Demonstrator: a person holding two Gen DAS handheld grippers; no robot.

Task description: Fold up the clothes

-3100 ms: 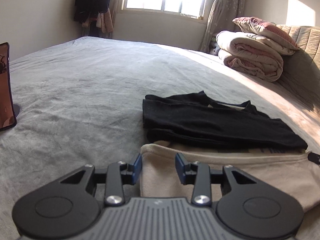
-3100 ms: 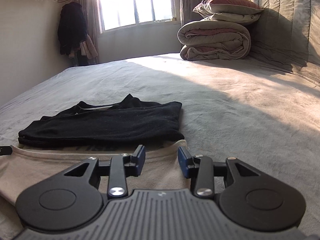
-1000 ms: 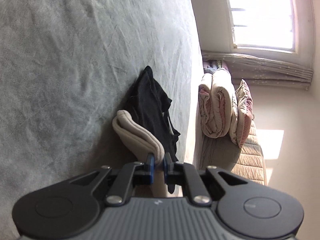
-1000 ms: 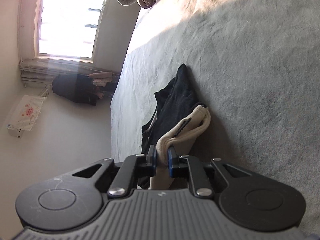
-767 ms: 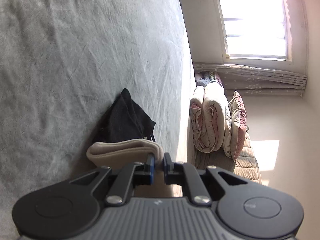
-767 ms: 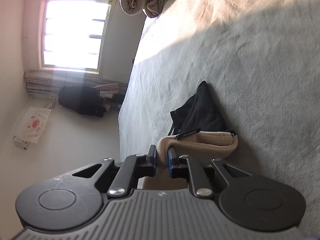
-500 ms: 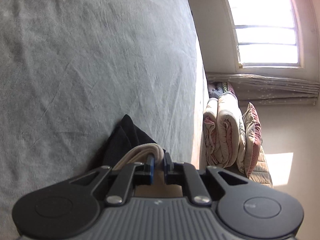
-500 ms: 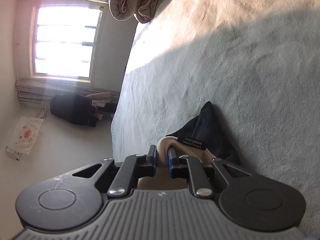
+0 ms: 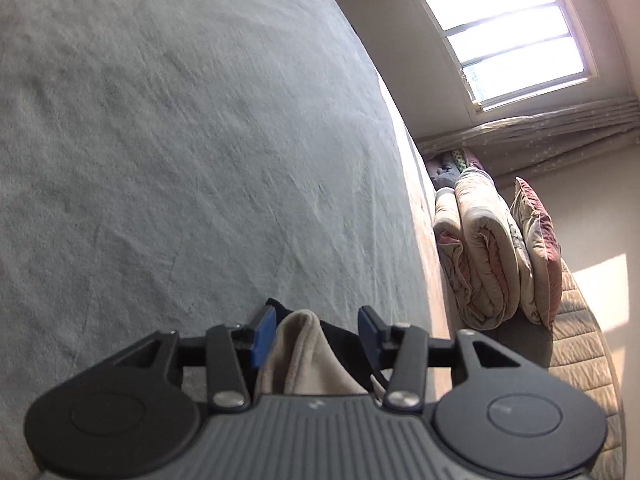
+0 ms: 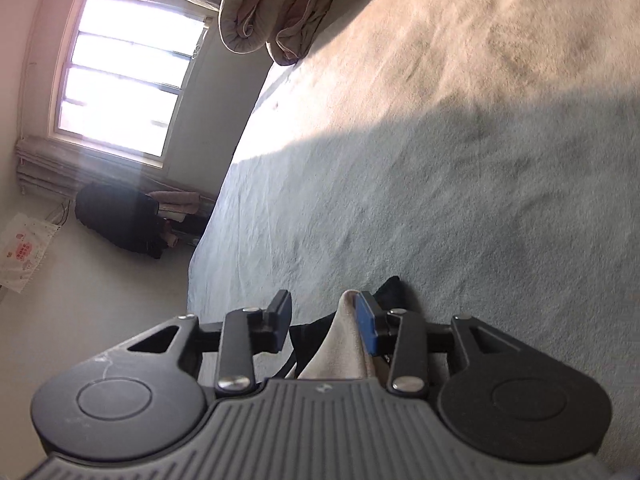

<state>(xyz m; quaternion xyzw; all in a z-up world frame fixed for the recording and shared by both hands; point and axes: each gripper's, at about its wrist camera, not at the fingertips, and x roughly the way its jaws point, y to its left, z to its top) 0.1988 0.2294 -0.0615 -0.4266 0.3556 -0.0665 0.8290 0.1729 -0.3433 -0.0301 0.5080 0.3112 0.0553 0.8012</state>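
A beige garment (image 9: 298,354) lies folded over a black garment (image 9: 338,330) on the grey bed (image 9: 180,140). My left gripper (image 9: 316,334) is open, its jaws spread either side of the beige fold. In the right wrist view my right gripper (image 10: 324,322) is also open; the beige garment (image 10: 340,350) rests against its right finger (image 10: 366,328), with the black garment (image 10: 390,290) just beyond. Most of both garments is hidden under the gripper bodies.
A rolled quilt and pillow (image 9: 488,252) are stacked by the padded headboard (image 9: 576,344). A window (image 10: 120,76) is at the far wall, with dark clothes hanging (image 10: 120,216) beside it. Both views are tilted sideways.
Both grippers were shut on the beige garment's edge and carried it forward over the black one. Now both have opened and let the fold go.
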